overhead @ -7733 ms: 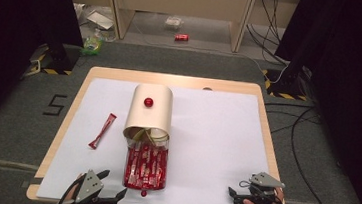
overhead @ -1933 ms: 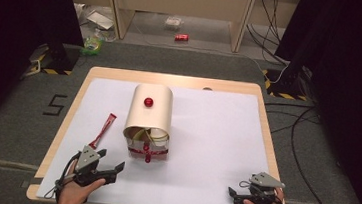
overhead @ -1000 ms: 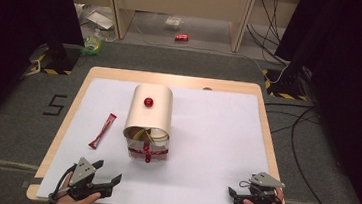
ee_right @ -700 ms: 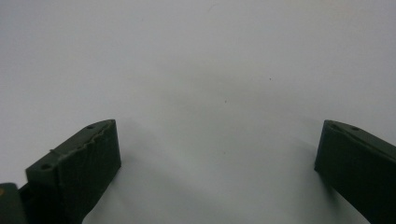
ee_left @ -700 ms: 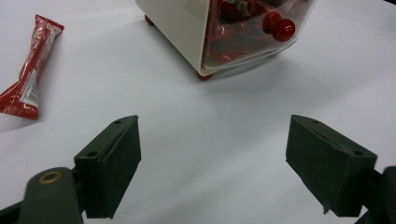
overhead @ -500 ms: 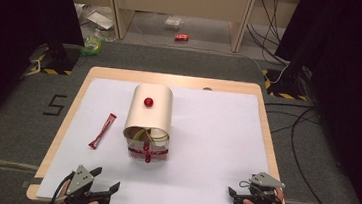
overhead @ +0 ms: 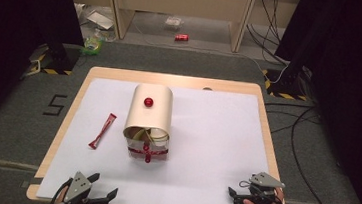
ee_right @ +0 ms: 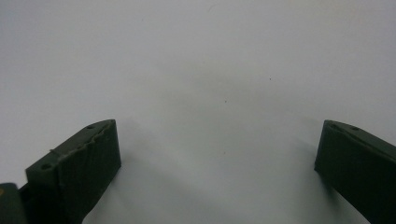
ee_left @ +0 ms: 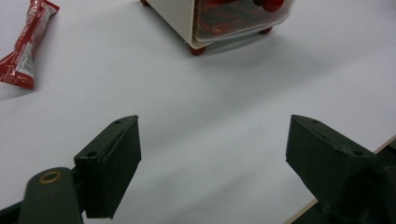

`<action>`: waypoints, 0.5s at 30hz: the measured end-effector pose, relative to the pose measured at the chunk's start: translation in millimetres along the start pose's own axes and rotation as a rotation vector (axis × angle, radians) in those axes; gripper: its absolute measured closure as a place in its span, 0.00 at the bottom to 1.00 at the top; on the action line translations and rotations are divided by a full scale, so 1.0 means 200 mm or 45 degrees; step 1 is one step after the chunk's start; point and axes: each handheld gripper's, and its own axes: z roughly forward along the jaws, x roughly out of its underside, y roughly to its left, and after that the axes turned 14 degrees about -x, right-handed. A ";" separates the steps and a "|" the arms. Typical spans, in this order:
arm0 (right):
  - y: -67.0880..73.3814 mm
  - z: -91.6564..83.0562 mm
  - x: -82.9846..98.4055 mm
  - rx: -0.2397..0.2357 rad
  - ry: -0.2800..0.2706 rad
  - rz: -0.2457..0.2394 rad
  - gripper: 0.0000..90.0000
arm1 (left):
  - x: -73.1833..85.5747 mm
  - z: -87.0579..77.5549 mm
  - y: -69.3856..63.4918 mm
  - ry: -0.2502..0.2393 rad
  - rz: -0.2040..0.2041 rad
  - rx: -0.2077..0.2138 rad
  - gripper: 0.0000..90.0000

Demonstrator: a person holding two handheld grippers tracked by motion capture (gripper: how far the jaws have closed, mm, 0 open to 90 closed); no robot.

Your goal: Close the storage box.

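At the lower left of the high view, the left gripper (overhead: pixel 103 189) sits at the near table edge, jaws spread wide with nothing between them. The right gripper (overhead: pixel 233 192), lower right, also gapes empty over the white table sheet (overhead: pixel 216 135). The cream round-topped box with a red knob (overhead: pixel 148 114) stands mid-frame, its clear drawer of red sachets (overhead: pixel 148 151) nearly closed. A loose red sachet (overhead: pixel 103 130) lies left of it.

In the left gripper view the cream box (ee_left: pixel 219 21) and the red sachet (ee_left: pixel 25 44) are cut by the top edge, and the print on the sachet is too small to read.
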 end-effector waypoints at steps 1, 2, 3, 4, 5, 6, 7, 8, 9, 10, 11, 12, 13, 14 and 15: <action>0.00 0.00 0.00 0.000 0.000 0.000 0.01 | 0.00 0.00 0.00 0.002 0.000 -0.002 0.20; 0.00 0.00 0.00 0.000 0.000 0.000 0.01 | 0.01 0.00 0.00 0.006 0.004 -0.003 0.20; 0.00 0.00 0.00 0.000 0.000 0.000 0.01 | 0.01 0.00 0.00 0.006 0.005 -0.008 0.20; 0.00 0.00 0.00 0.000 0.000 -0.001 0.01 | 0.02 -0.01 0.01 0.004 0.016 -0.025 0.20; 0.00 0.00 0.00 0.000 0.000 -0.001 0.01 | 0.02 -0.01 0.01 0.007 0.020 -0.032 0.20; 0.00 0.00 0.00 0.000 0.001 0.000 0.01 | 0.03 -0.01 0.01 0.007 0.017 -0.037 0.20; 0.00 0.00 0.00 0.000 0.001 -0.001 0.01 | 0.03 -0.01 0.01 0.008 0.018 -0.041 0.20; 0.00 0.00 0.00 0.000 0.000 -0.001 0.01 | 0.04 -0.01 0.01 0.012 0.013 -0.041 0.20; 0.00 0.00 0.00 0.000 0.000 -0.001 0.01 | 0.04 -0.01 0.02 0.007 0.019 -0.050 0.20; 0.00 0.00 0.00 0.000 0.001 -0.001 0.01 | 0.05 -0.02 0.02 0.007 0.021 -0.052 0.20; 0.00 0.00 0.00 0.000 0.001 -0.001 0.01 | 0.05 -0.01 0.02 0.012 0.016 -0.045 0.20; 0.00 0.00 0.00 0.000 0.000 -0.001 0.01 | 0.06 -0.02 0.02 0.008 0.023 -0.057 0.20; 0.00 0.00 0.00 0.000 0.001 -0.001 0.01 | 0.06 -0.02 0.02 0.007 0.022 -0.058 0.20; 0.00 0.00 0.00 0.000 0.001 -0.001 0.01 | 0.07 -0.02 0.03 0.011 0.025 -0.057 0.20; 0.00 0.00 0.00 0.000 0.001 -0.002 0.01 | 0.07 -0.02 0.03 0.009 0.021 -0.057 0.20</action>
